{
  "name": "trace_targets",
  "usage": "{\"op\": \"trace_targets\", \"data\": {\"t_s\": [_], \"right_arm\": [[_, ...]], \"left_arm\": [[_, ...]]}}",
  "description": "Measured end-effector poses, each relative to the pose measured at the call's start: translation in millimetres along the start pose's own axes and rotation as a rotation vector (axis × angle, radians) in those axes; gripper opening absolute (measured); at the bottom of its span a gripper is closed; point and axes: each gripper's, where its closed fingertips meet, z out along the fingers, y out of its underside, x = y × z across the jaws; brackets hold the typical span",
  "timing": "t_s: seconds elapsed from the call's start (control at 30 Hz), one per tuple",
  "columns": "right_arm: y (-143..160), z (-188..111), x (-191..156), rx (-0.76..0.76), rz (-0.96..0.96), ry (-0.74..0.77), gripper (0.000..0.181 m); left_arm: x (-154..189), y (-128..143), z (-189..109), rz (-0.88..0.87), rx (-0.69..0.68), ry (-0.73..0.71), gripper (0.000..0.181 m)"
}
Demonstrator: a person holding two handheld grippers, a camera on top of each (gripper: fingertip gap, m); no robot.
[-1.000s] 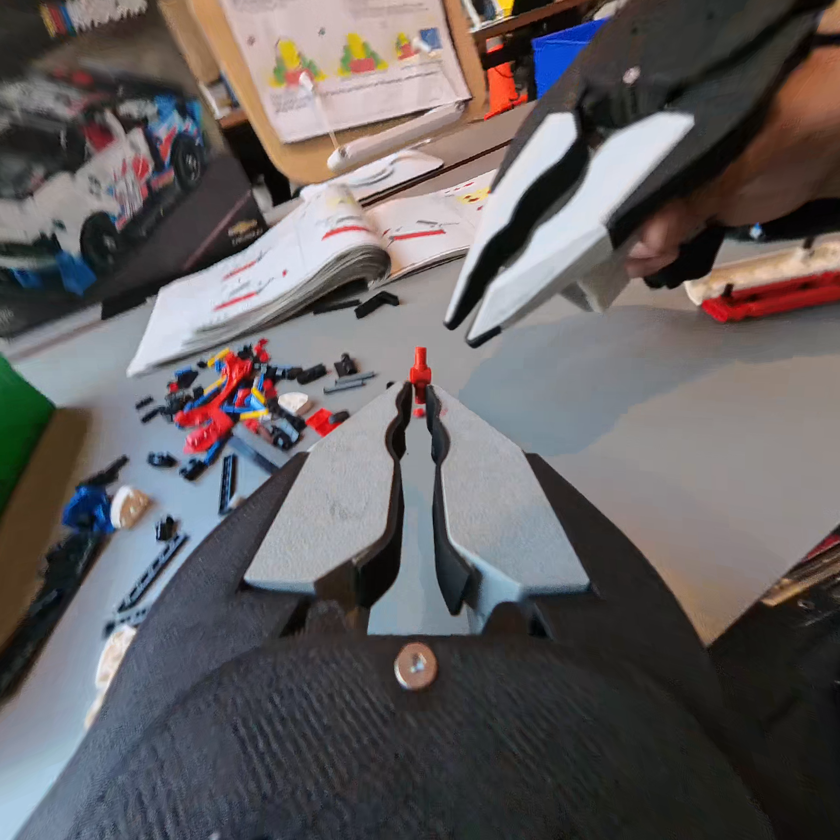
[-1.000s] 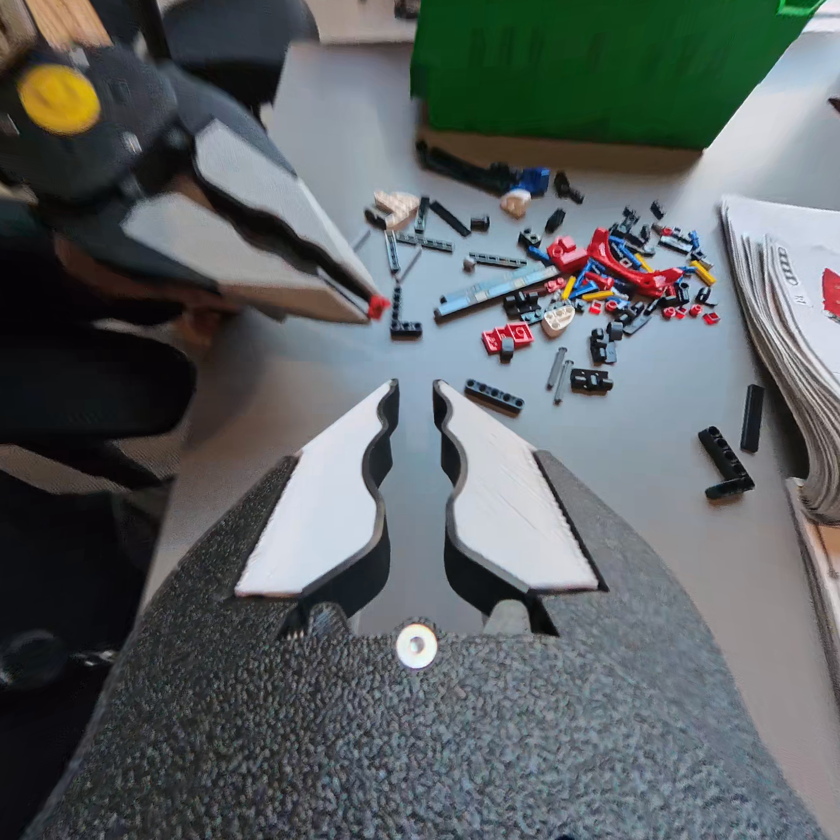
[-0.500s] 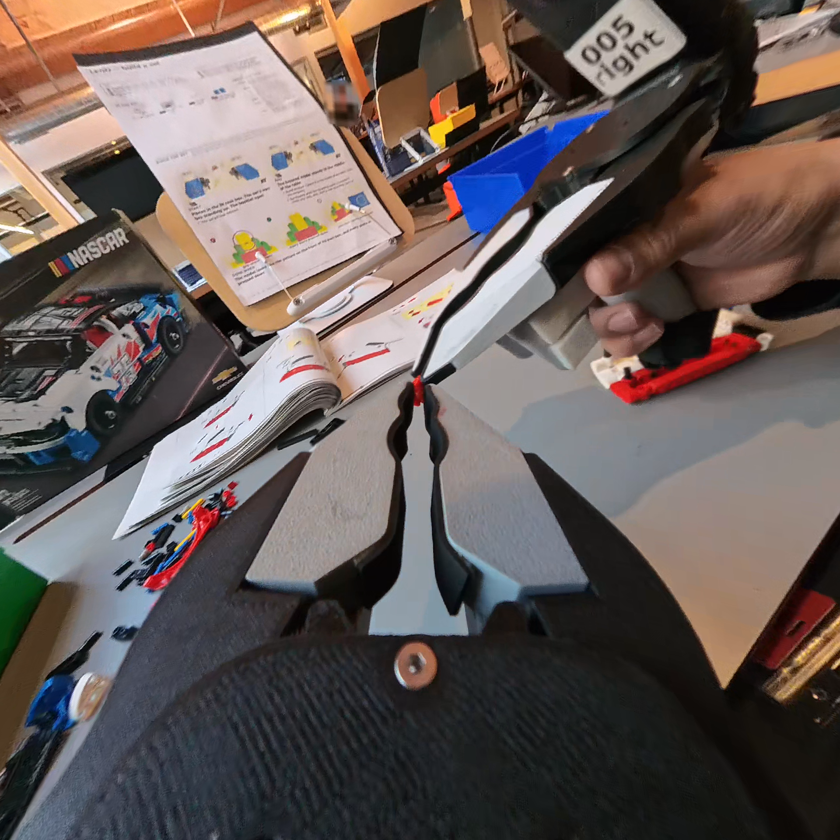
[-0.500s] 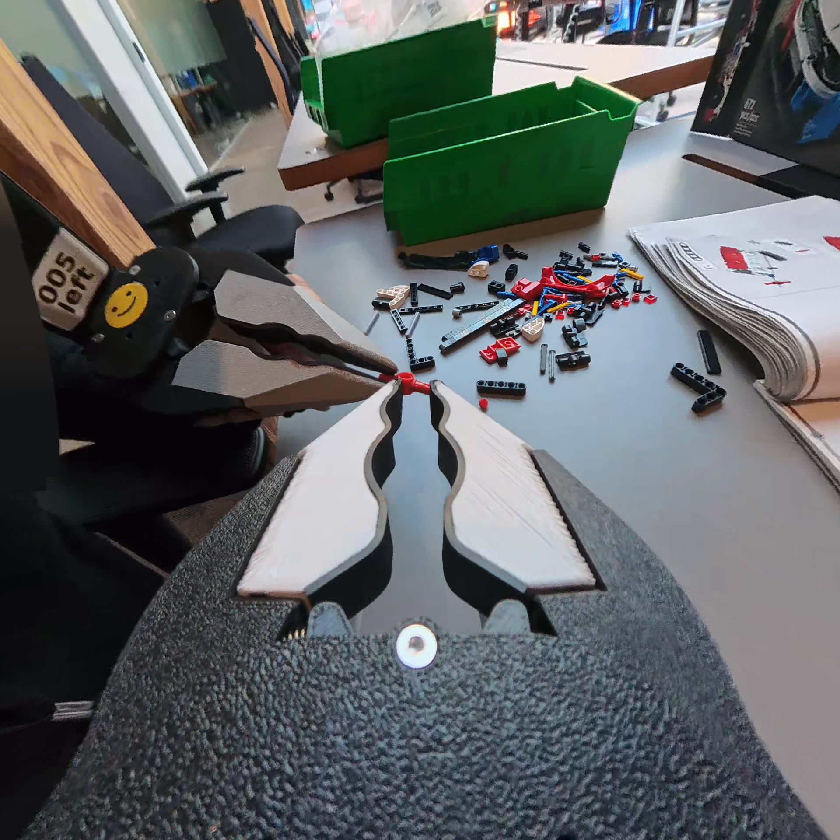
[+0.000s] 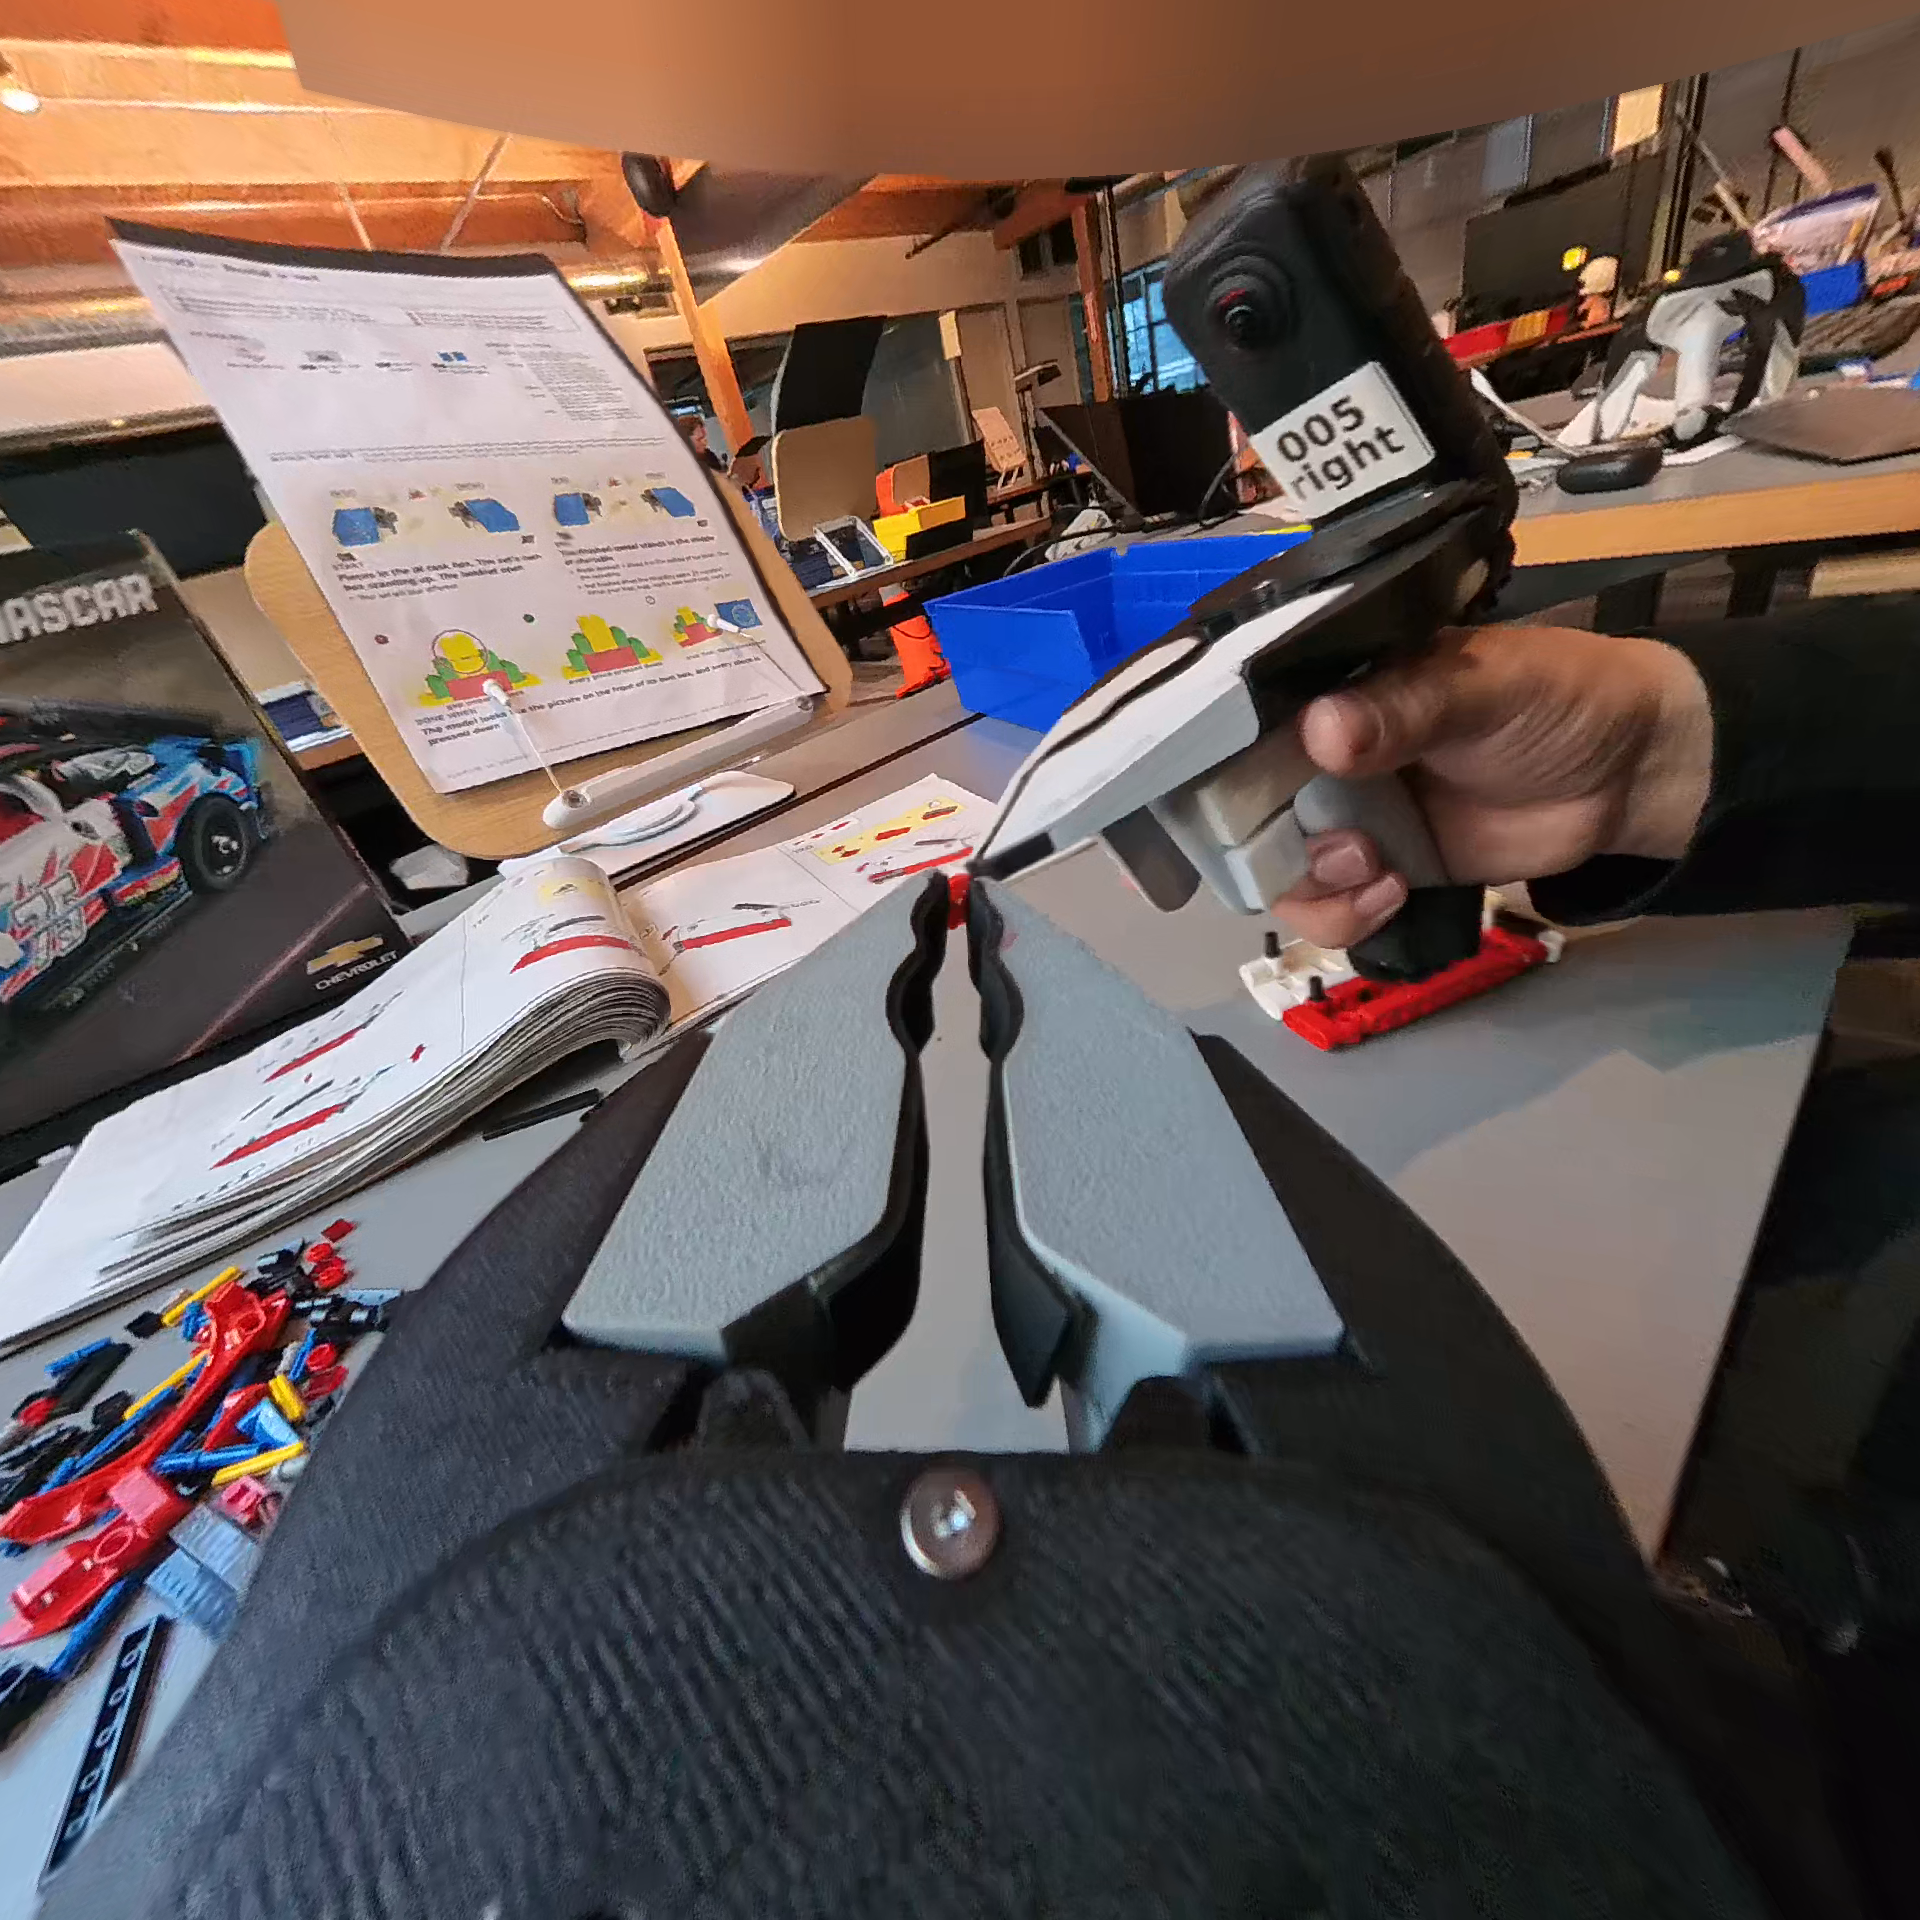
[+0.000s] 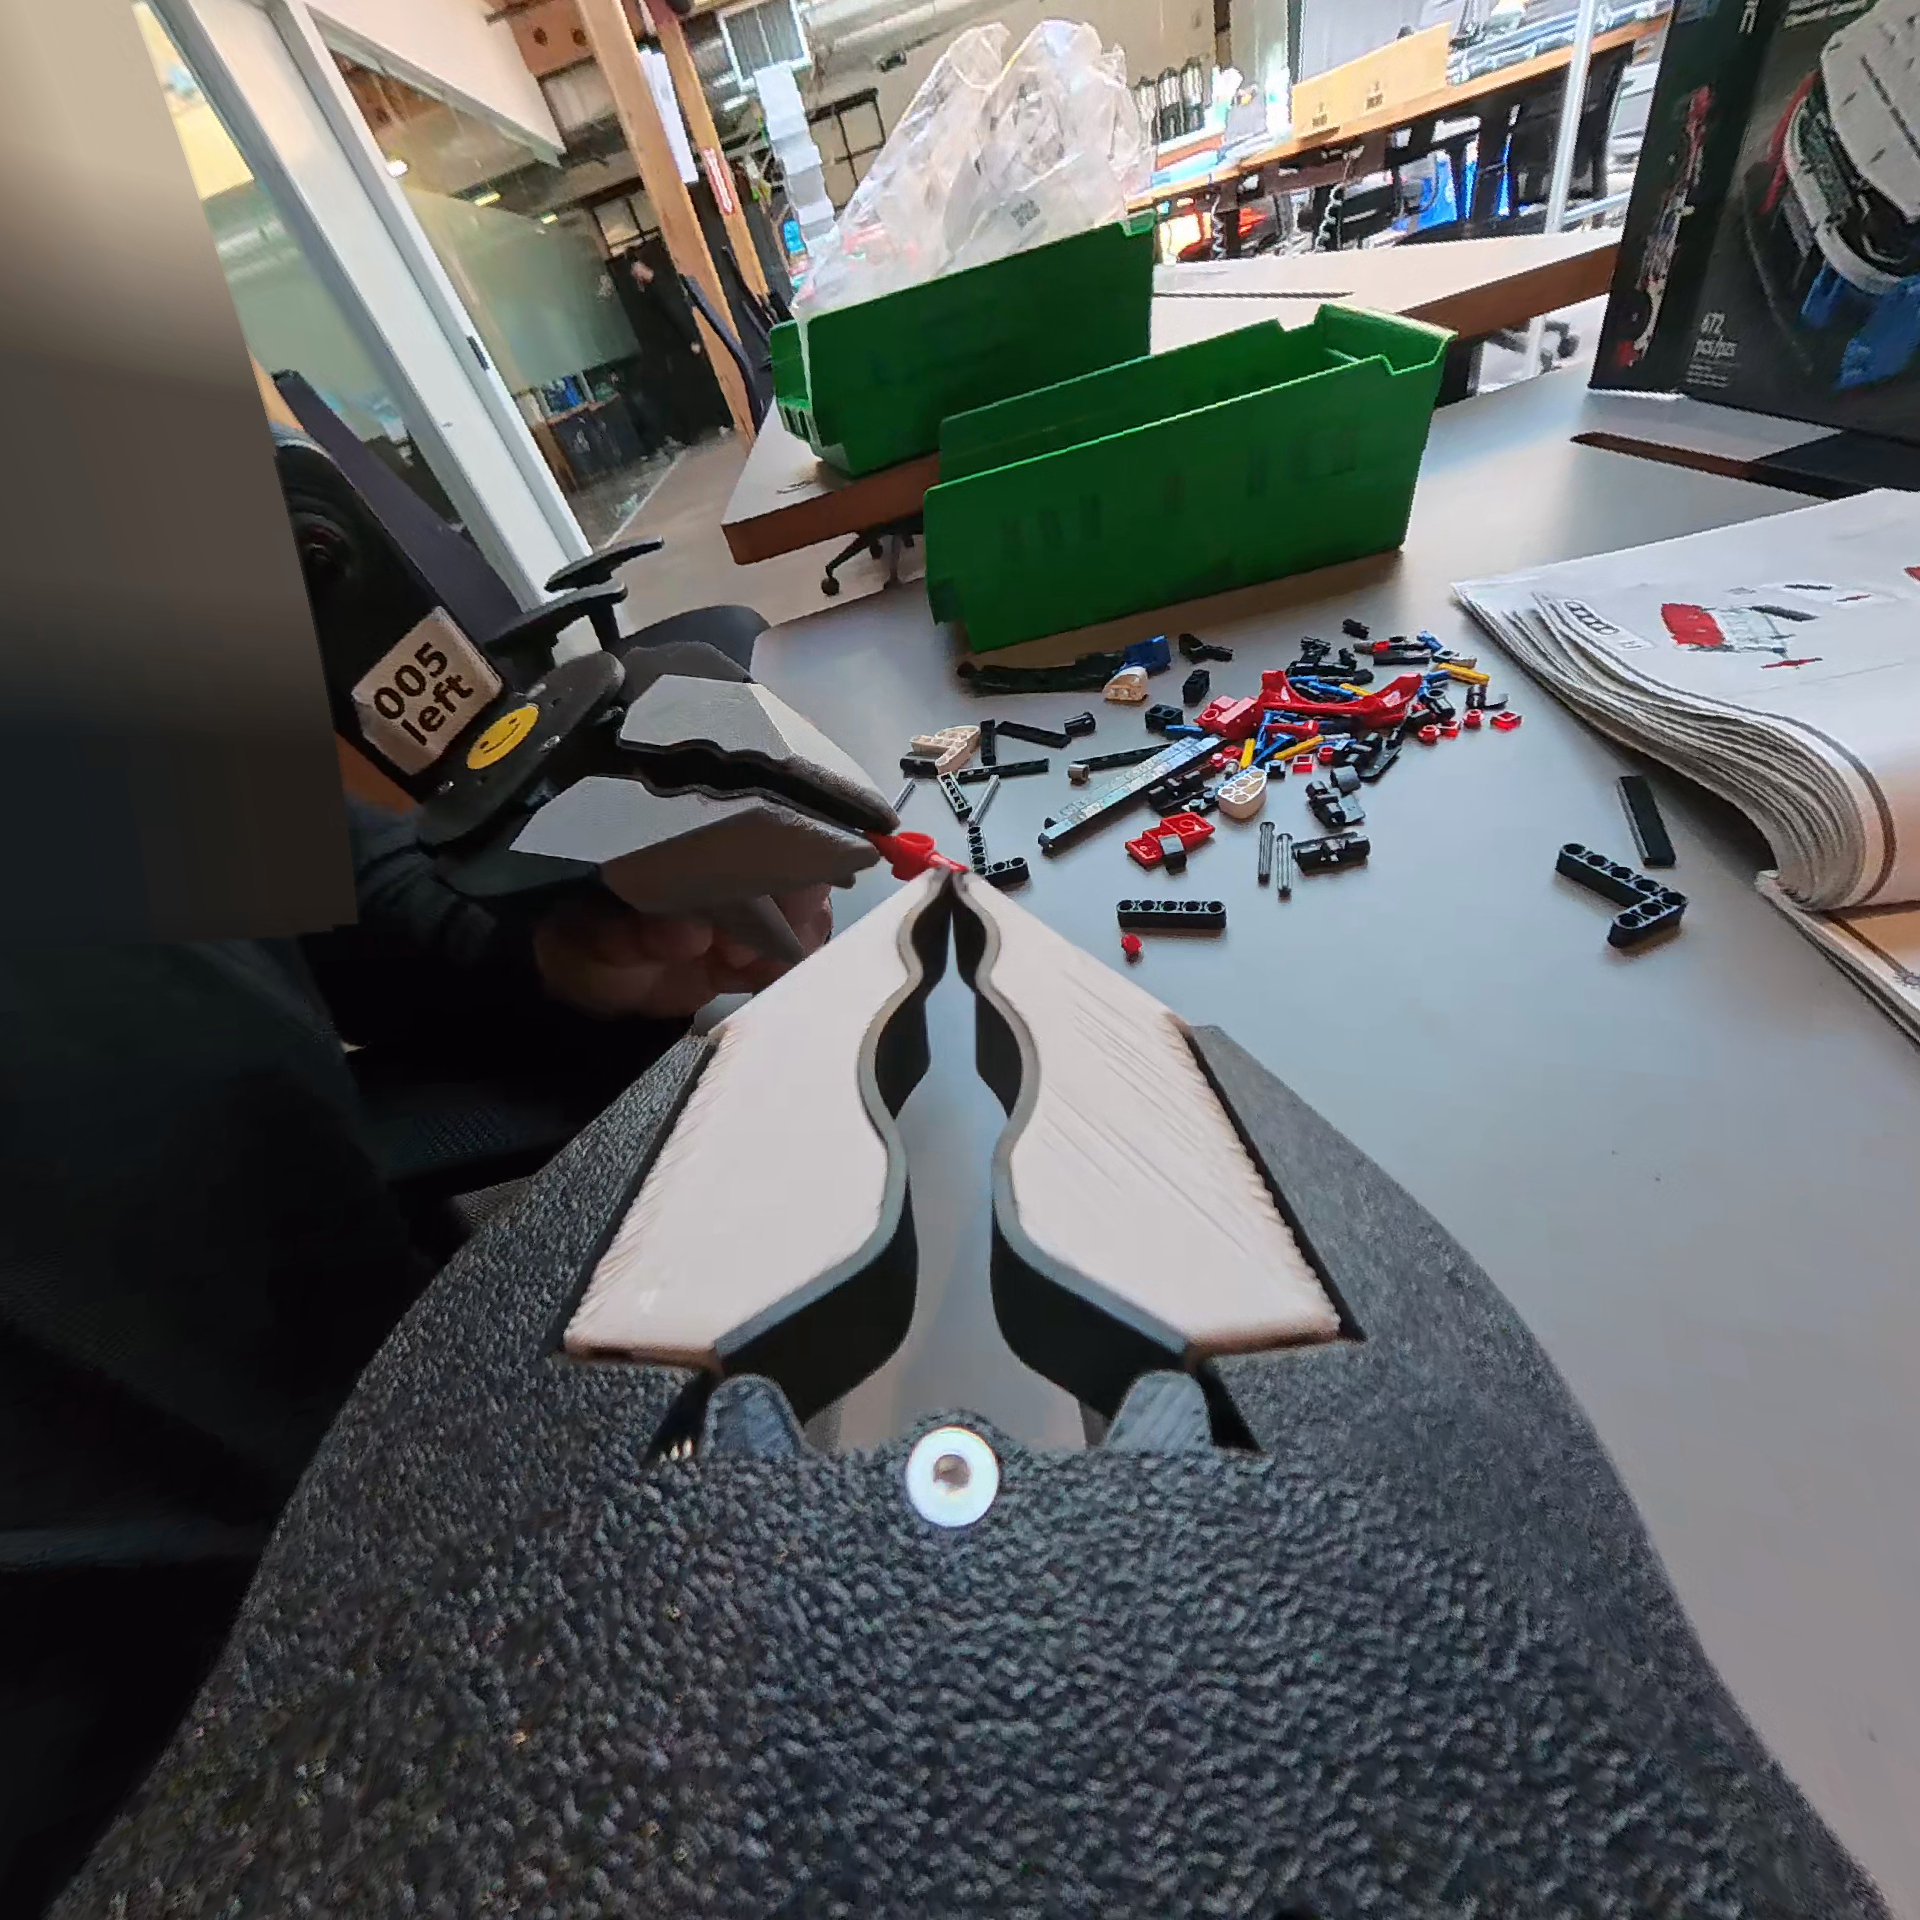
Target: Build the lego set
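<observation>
My left gripper (image 5: 958, 896) is shut on a small red Lego pin (image 5: 957, 889) and holds it up above the table. My right gripper (image 6: 951, 879) has its fingertips closed together on the other end of the same red pin (image 6: 914, 850). The two grippers meet tip to tip: the right gripper (image 5: 982, 864) comes in from the upper right in the left wrist view, and the left gripper (image 6: 881, 831) comes in from the left in the right wrist view. A pile of loose red, blue and black pieces (image 6: 1299, 727) lies on the grey table (image 6: 1455, 1091).
An open instruction booklet (image 5: 499, 997) lies beyond the pile. A red and white partial build (image 5: 1403, 992) sits under the person's hand (image 5: 1507, 748). Green bins (image 6: 1174, 488), a blue bin (image 5: 1060, 623), the car box (image 5: 104, 810) and a black L-beam (image 6: 1626, 888) stand around. Only a small space, under 4 cm, lies between the two pairs of fingers.
The right gripper's fingers, apart half a second ago, have closed on the red pin. Both grippers have risen and tilted up, and the left has kept its grip.
</observation>
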Motion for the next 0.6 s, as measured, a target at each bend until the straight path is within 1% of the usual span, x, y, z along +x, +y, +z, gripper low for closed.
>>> {"op": "trace_targets", "data": {"t_s": [0.07,0.13,0.2,0.27,0.4,0.5,0.6], "right_arm": [[-3.2,0.8,5.8,0.000,0.007,0.004,0.000],[-3.5,2.0,12.8,-0.014,0.020,0.011,0.006],[-1.0,3.8,17.1,-0.024,0.045,0.010,0.011],[3.5,6.1,17.8,-0.025,0.064,0.009,0.011],[9.4,9.2,8.0,-0.029,0.069,-0.011,0.011],[3.4,6.4,0.3,0.006,0.072,-0.019,0.011],[-4.9,1.3,-12.3,0.046,0.093,-0.059,0.011]], "left_arm": [[-9.9,2.4,-0.1,-0.040,0.003,-0.020,0.000],[-17.0,5.8,0.9,-0.103,0.006,-0.015,0.000],[-22.2,8.3,2.3,-0.159,0.010,-0.007,0.000],[-24.1,7.2,3.1,-0.198,0.024,0.005,0.000],[-14.8,-2.6,2.9,-0.175,0.062,0.039,0.000],[-3.1,-10.8,2.2,-0.144,0.078,0.066,0.000],[6.8,-20.9,0.8,-0.125,0.101,0.090,0.000]]}}
